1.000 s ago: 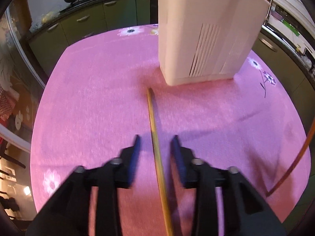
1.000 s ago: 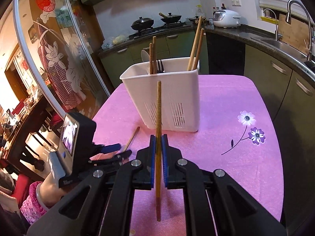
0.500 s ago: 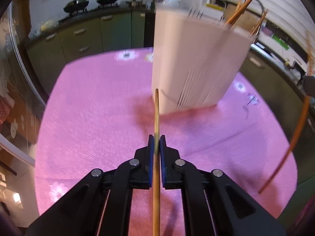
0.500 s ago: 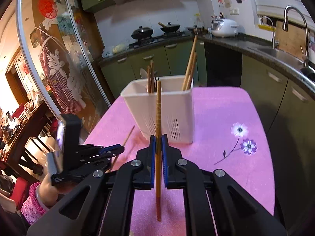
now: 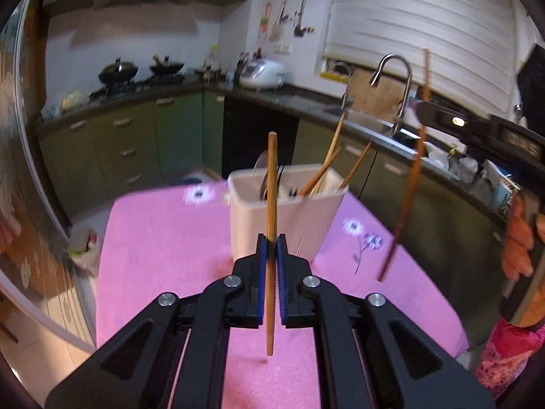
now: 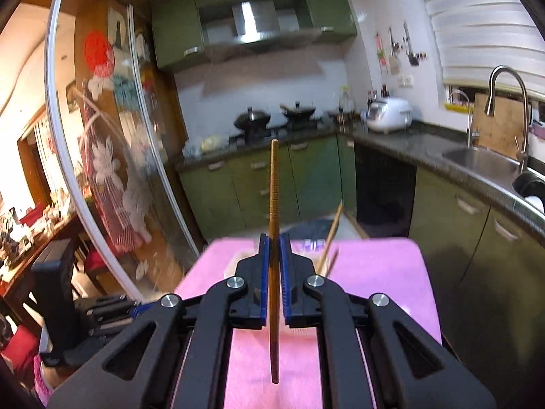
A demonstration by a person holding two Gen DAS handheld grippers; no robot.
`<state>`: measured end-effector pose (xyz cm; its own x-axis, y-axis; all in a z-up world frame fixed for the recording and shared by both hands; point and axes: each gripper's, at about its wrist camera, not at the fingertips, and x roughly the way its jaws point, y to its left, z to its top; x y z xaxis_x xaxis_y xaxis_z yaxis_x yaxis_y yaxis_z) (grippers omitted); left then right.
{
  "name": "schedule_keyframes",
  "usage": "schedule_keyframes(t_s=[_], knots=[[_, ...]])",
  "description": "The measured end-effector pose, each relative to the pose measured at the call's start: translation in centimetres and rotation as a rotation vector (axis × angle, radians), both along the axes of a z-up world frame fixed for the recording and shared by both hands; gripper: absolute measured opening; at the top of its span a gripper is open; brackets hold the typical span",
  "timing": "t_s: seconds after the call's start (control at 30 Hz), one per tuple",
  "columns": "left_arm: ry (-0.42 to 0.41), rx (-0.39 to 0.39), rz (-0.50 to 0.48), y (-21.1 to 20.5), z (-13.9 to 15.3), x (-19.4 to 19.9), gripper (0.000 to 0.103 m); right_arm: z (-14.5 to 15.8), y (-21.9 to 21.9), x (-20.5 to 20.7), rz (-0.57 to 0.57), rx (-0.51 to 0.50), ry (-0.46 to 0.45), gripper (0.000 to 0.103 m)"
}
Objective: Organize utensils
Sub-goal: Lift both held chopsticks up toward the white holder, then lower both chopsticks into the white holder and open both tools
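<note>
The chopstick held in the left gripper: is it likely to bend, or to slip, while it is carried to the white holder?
The chopstick looks straight and wooden, so probably stiff. The left gripper pinches it at one narrow spot with much length above, so it may pivot. It seems light; the white holder should hardly tip on receiving it.

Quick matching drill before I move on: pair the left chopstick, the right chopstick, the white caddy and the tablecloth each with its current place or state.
Things:
1. left chopstick
2. right chopstick
3. caddy
4. tablecloth

States:
A. standing on the table, holding utensils
B. pink, with flower prints
C. pinched upright in the left gripper, in the air
D. pinched upright in the right gripper, in the air

Pairs: 1-C, 2-D, 3-A, 4-B
</note>
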<state>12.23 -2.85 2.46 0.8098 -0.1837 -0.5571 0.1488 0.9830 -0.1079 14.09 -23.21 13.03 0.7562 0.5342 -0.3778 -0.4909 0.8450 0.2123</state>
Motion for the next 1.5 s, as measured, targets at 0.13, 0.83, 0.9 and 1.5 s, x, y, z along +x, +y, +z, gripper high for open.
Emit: schedule_keyframes(t_s=[0.13,0.83,0.9,1.5], knots=[[-0.062,0.013,-0.014,-0.4,2.7,-0.6,0.006,2.6,-0.2,1.6,-0.048,0.048,-0.070,0.007],[-0.300,0.060,0.017,-2.4,11.6,2.1,0.006,-3.5,3.0,11.0,-0.194,0.054,-0.070,0.007],[-0.313,0.063,0.026,-2.4,11.8,2.3,0.006,-5.0,3.2,10.9,-0.192,0.045,-0.060,0.008],[-0.266,0.063,0.056,-2.4,7.1,7.6,0.006,-6.4,-3.1,-5.2,-0.173,0.117,-0.208,0.057]])
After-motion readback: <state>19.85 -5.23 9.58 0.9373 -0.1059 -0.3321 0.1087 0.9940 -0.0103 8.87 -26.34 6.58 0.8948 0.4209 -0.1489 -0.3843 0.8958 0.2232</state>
